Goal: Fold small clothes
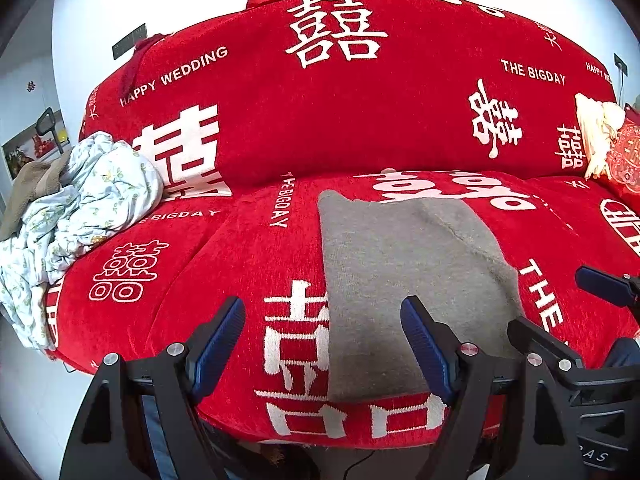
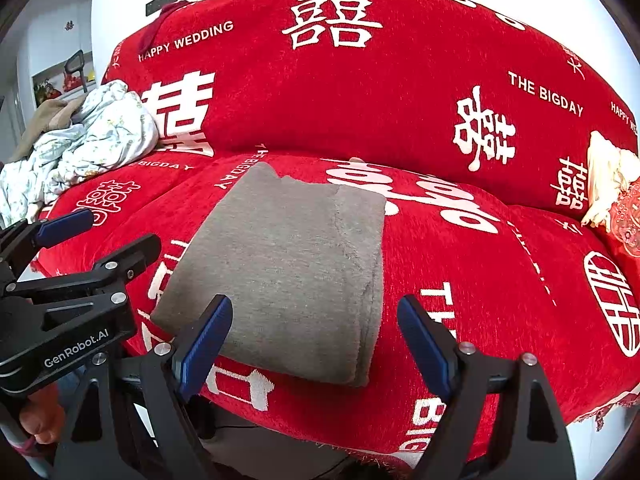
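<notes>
A grey garment (image 1: 404, 276) lies folded into a flat rectangle on the red sofa seat (image 1: 224, 272); it also shows in the right wrist view (image 2: 288, 276). My left gripper (image 1: 322, 340) is open and empty, hovering at the seat's front edge over the garment's near left part. My right gripper (image 2: 314, 344) is open and empty, just in front of the garment's near edge. Each gripper appears in the other's view, the right one (image 1: 560, 312) at right, the left one (image 2: 80, 236) at left.
A crumpled pale floral cloth (image 1: 76, 216) is piled on the sofa's left end, also in the right wrist view (image 2: 80, 144). Red embroidered cushions (image 2: 624, 216) and a cream cloth (image 1: 596, 132) sit at the right end. The red backrest (image 1: 340, 100) rises behind.
</notes>
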Motion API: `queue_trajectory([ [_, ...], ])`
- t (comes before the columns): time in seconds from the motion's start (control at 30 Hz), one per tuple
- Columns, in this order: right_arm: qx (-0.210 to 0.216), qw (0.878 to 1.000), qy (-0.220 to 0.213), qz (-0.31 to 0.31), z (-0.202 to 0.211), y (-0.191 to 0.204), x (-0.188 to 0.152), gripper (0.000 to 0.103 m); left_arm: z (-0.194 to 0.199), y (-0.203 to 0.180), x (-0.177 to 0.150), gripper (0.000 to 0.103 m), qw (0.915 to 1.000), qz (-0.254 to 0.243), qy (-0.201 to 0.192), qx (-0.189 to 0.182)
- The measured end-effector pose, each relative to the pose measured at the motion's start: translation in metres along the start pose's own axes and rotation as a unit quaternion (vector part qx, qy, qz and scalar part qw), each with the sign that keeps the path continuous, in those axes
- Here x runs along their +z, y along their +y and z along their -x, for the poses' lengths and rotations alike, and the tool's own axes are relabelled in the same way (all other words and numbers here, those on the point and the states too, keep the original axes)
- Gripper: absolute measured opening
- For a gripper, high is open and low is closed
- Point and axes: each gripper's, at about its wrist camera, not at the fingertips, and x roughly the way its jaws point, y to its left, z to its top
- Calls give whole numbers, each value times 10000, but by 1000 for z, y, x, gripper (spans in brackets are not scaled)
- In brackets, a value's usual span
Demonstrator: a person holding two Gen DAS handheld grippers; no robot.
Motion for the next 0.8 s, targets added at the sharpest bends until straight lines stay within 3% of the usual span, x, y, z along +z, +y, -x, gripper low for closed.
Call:
queue_trajectory([
  [0.8, 1, 10000, 12, 6, 1, 2, 0, 87, 3, 3, 1, 81, 9999, 52, -64, 69],
])
